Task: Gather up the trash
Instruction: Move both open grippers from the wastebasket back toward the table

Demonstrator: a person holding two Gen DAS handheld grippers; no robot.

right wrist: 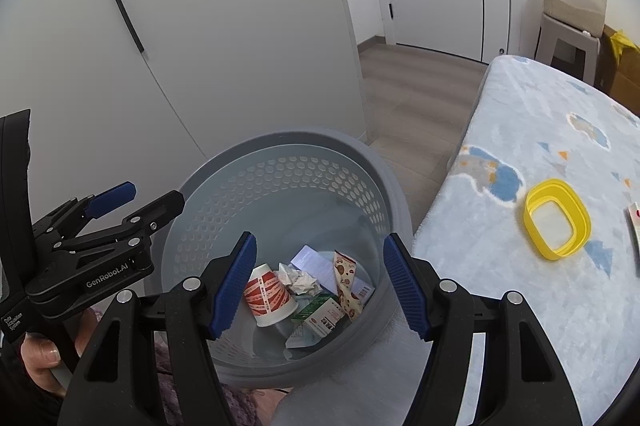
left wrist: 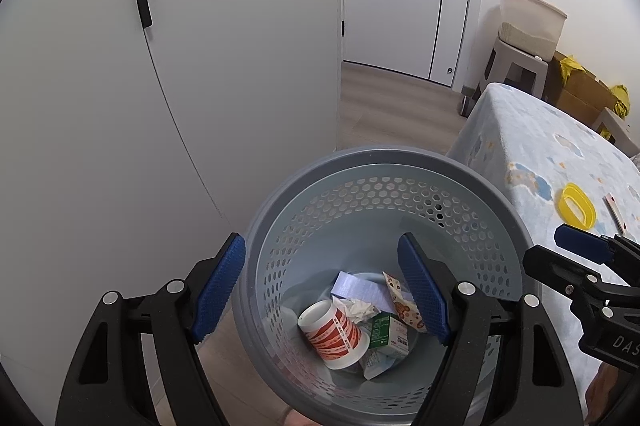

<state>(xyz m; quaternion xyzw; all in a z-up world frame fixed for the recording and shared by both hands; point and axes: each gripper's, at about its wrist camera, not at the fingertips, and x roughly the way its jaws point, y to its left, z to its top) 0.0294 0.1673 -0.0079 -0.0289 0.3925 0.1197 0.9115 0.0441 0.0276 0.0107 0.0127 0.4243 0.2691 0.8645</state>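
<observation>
Both sets of jaws stand wide apart with nothing between the blue pads. The left gripper (left wrist: 322, 290) and the right gripper (right wrist: 320, 284) both hover over the mouth of the grey perforated bin (left wrist: 472, 182), pointing down into it, each empty.

At the bottom of the bin lie at least 5 pieces of trash: a red-and-white paper cup (right wrist: 269, 296) on its side, a crumpled tissue (right wrist: 298, 280), a green carton (right wrist: 320, 312), a printed snack wrapper (right wrist: 345, 280) and a pale paper slip (right wrist: 314, 260).

Just beside the bin, the table under a blue patterned cloth (right wrist: 520, 130) bears a yellow ring-shaped lid (right wrist: 558, 218) and, at the frame's edge, a flat packet (right wrist: 635, 226), only partly visible.

By my judgement most of the collecting is done; those 2 items, if they count as trash, are what remains.
</observation>
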